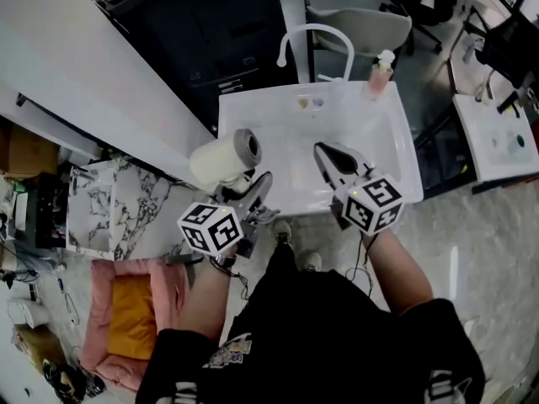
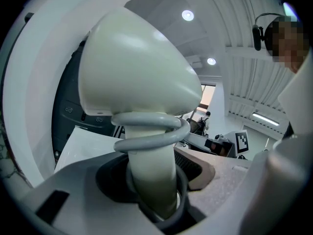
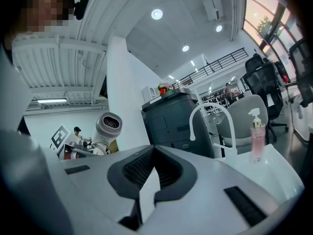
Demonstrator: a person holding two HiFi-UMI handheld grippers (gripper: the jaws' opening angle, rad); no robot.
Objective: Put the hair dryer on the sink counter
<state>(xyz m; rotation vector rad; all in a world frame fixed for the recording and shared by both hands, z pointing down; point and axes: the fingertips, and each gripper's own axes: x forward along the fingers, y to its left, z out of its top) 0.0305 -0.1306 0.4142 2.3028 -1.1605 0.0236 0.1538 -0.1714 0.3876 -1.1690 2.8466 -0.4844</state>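
Note:
A white hair dryer [image 1: 226,158] with a grey nozzle hangs just left of the white sink counter [image 1: 401,146], over its front left corner. My left gripper [image 1: 244,194] is shut on its handle [image 2: 152,180]. A grey cord loop [image 2: 151,129] wraps the handle below the body [image 2: 132,72]. My right gripper [image 1: 330,160] hovers over the sink basin, jaws together with nothing in them [image 3: 146,190]. From the right gripper view the hair dryer [image 3: 108,126] shows at the left, nozzle facing the camera.
A white faucet [image 1: 312,36] and a pink pump bottle [image 1: 379,74] stand at the sink's far edge. A dark cabinet [image 1: 210,23] is behind, a marble shelf [image 1: 126,209] and a pink cushion [image 1: 135,310] to the left. Grey chair [image 1: 362,23] beyond.

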